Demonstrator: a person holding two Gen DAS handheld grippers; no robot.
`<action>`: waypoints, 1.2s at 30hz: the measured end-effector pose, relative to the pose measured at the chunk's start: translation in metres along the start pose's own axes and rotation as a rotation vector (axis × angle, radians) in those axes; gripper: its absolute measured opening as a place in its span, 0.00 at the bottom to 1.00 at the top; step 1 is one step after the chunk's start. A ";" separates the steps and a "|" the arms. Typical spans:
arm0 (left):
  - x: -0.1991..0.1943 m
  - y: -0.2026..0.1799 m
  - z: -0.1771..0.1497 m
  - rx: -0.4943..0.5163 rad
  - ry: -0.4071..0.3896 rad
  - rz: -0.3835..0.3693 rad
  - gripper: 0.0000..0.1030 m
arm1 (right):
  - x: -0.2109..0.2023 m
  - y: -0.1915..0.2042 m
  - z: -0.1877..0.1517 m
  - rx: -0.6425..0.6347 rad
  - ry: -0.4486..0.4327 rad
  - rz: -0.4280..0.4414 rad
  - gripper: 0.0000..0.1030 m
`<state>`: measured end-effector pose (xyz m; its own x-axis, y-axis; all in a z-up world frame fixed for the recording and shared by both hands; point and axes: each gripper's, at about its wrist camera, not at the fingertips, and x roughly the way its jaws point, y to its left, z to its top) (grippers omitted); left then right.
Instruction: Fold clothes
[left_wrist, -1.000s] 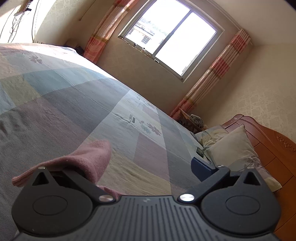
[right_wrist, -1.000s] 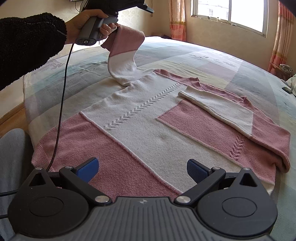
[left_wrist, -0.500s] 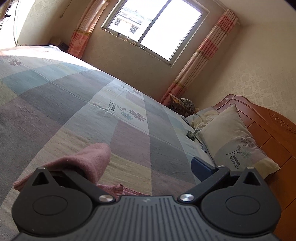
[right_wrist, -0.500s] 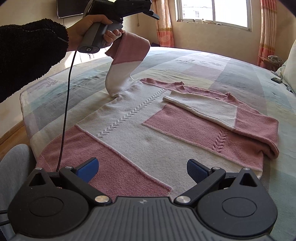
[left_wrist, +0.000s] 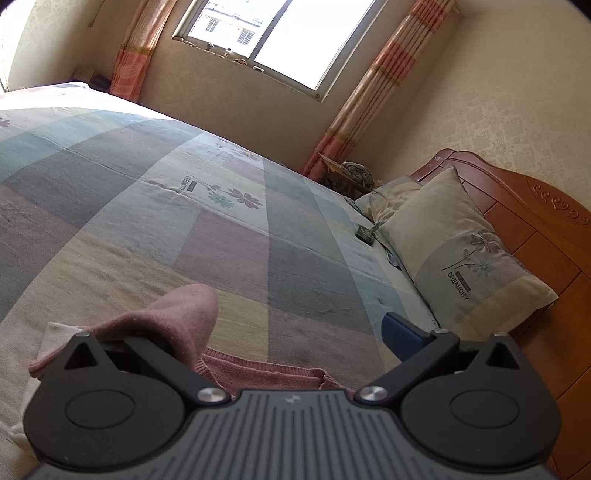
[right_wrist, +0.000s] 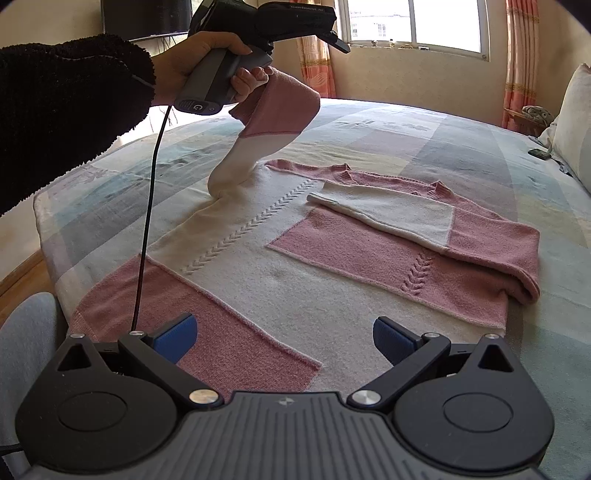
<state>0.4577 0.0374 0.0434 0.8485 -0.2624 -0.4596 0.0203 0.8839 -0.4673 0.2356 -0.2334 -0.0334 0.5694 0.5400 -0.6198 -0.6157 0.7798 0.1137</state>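
Daylight poured through the overexposed window (left_wrist: 280, 33), left the bed (left_wrist: 147, 206) softly lit, and fisheye distortion bent and darkened both views' corners.

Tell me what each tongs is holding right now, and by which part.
The left tongs hold the sweater by the pink cuff end of its sleeve, lifted off the bed. The right tongs are open and hold nothing.

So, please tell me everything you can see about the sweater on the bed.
The sweater is a soft knit in pink and cream blocks with braided stitch lines. It lies flat on the bed. One sleeve is folded across the chest. The other sleeve is lifted, its pink cuff draped over the left gripper. The right gripper is open.
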 end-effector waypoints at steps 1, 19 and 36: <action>0.003 -0.002 -0.002 0.001 0.006 -0.001 0.99 | -0.001 -0.001 0.000 0.003 -0.001 0.001 1.00; 0.068 -0.025 -0.068 0.088 0.169 0.002 0.99 | 0.001 -0.006 -0.001 0.018 0.010 0.005 1.00; 0.064 0.016 -0.122 -0.045 0.246 -0.069 0.99 | 0.008 -0.006 -0.001 0.016 0.022 -0.012 1.00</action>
<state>0.4478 -0.0122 -0.0858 0.6917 -0.4127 -0.5926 0.0458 0.8440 -0.5343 0.2435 -0.2343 -0.0402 0.5645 0.5237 -0.6380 -0.6000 0.7912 0.1186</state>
